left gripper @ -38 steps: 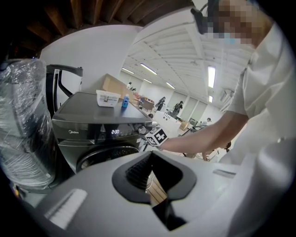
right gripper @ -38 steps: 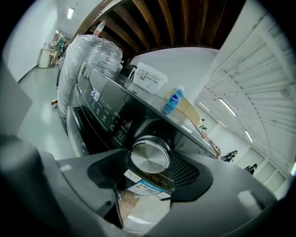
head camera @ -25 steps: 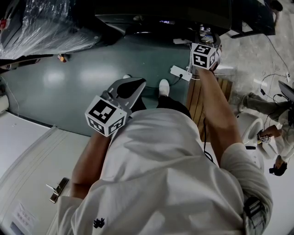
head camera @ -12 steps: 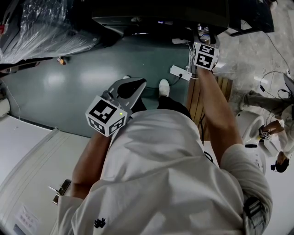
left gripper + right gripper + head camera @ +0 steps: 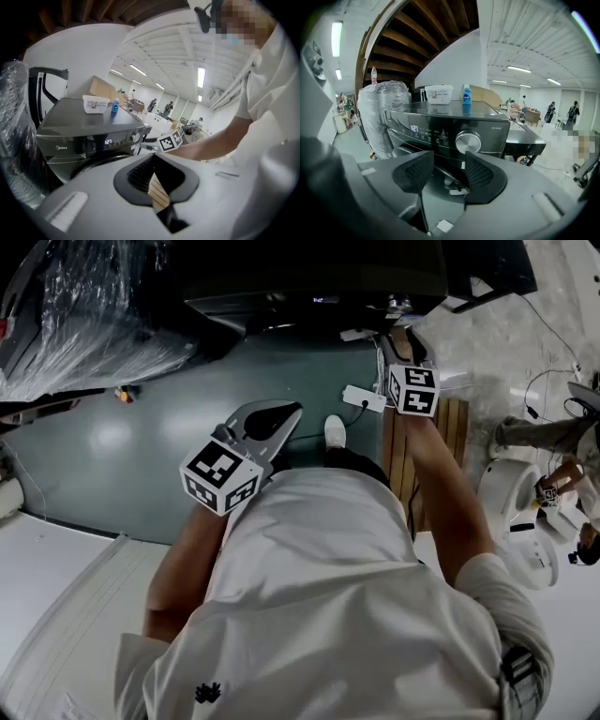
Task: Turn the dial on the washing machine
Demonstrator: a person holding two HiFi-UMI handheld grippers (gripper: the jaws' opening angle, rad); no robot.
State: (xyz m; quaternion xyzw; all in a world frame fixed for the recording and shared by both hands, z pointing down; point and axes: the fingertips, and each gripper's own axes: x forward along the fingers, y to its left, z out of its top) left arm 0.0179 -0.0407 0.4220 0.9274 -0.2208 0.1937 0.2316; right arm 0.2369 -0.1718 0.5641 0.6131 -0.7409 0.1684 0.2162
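The dark washing machine fills the right gripper view, its silver dial at the right end of the lit control panel. My right gripper points at the machine with the dial just above its right pad. Its jaws are closing, stand apart, and hold nothing. The head view shows that gripper reaching toward the machine. My left gripper hangs back over the green floor, shut and empty. The left gripper view shows the machine, its dial and the left gripper's meeting tips.
A plastic-wrapped load stands left of the machine. A white tub and a blue bottle sit on the machine's top. A white power strip lies on the floor beside a wooden pallet. People are at the far right.
In the head view the right gripper's marker cube sits lower and a little nearer to the person than before. The left gripper has barely moved.
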